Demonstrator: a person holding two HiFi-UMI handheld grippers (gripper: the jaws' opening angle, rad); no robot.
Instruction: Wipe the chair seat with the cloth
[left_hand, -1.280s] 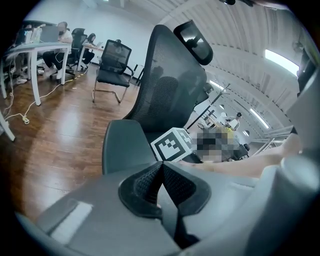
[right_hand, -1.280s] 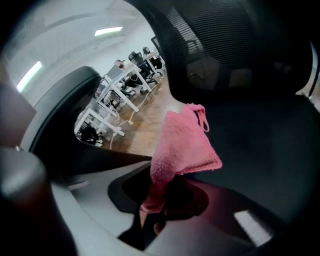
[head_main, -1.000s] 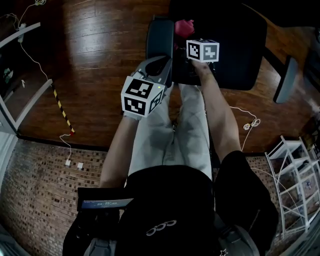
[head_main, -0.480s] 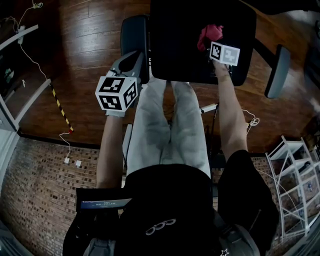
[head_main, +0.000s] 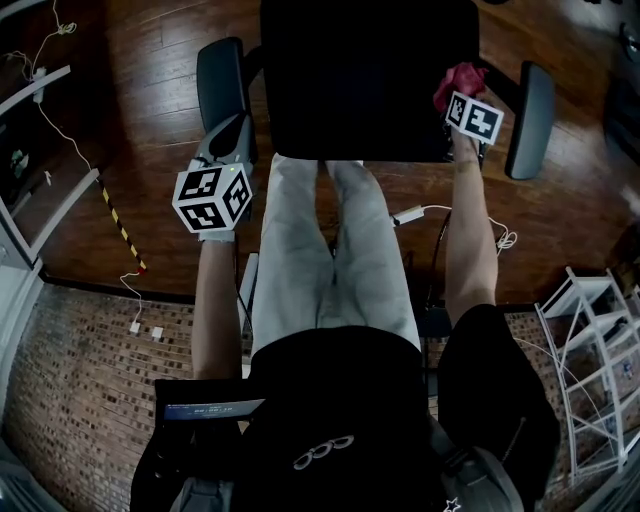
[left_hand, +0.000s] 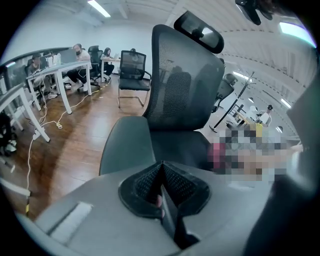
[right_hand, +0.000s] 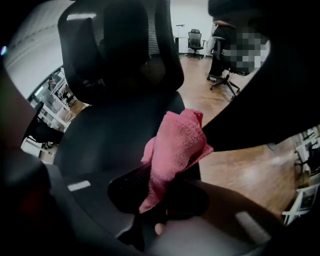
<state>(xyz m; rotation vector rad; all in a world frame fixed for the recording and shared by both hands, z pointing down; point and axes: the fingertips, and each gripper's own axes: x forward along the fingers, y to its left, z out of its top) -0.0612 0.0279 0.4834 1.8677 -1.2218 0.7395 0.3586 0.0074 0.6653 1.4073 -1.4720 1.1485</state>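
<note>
**Office chair cleaning, seen from left to right.** The left gripper is held with its ribbed black pads pressed together on nothing. It is parked just short of the left armrest, a smooth, rounded grey pad lying directly ahead of its jaws. It appears to be kept idle, clear of the wiping path.

Beyond it and to its right, the chair seat is seen as a broad, dark, matte cushion below a tall mesh backrest.

The right gripper is clamped on the cloth, a pink, nubby terry piece bunched so that a loose fold stands ahead of the jaws. The cloth is carried at the seat's right edge, near the right armrest; whether it is touching the cushion cannot be told. The low grip on the bunch is judged to leave soft fabric free for rubbing.
</note>
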